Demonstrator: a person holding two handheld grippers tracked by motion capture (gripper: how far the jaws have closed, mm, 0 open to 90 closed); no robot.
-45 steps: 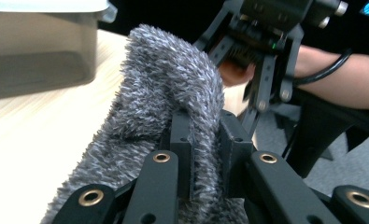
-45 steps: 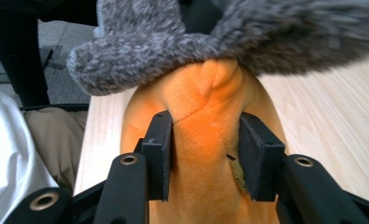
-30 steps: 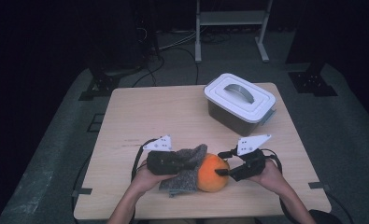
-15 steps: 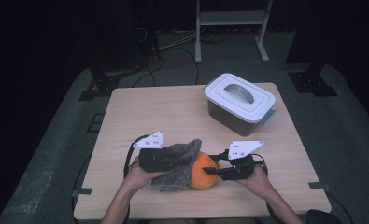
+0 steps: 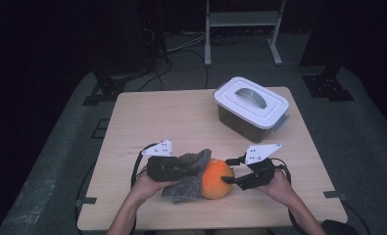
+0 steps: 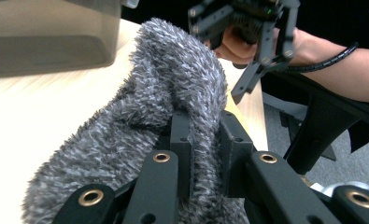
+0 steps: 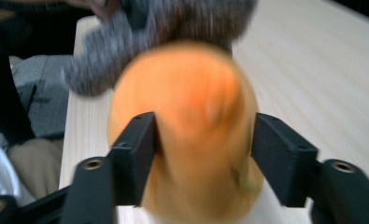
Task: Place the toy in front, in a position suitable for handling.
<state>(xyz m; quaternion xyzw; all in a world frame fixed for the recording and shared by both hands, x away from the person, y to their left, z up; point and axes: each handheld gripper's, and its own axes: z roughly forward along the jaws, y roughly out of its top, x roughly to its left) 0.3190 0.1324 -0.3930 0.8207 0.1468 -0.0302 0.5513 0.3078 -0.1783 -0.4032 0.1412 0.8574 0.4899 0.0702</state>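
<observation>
The left tongs are pressed together on a fold of the grey fuzzy cloth, whose pile bulges out between the two black jaws. The right tongs straddle the orange squash: their jaws have just been opening, and while the left pad looks to touch the skin, a sliver of gap shows at the right pad, so they seem spread rather than clamping.

In the high view the cloth is draped against the squash from its 9 o'clock side, the left tongs behind it. The right tongs meet the squash at 3 o'clock. Both sit near the 6 o'clock edge of the table, and a lidded white-topped box stands well apart toward 1 o'clock.

With the right grip this loose, a firm rub of the cloth could roll the round squash out of the jaws towards the table's near edge. The cloth could also slide out of its narrow pinch.

No brand, label or writing can be read.
</observation>
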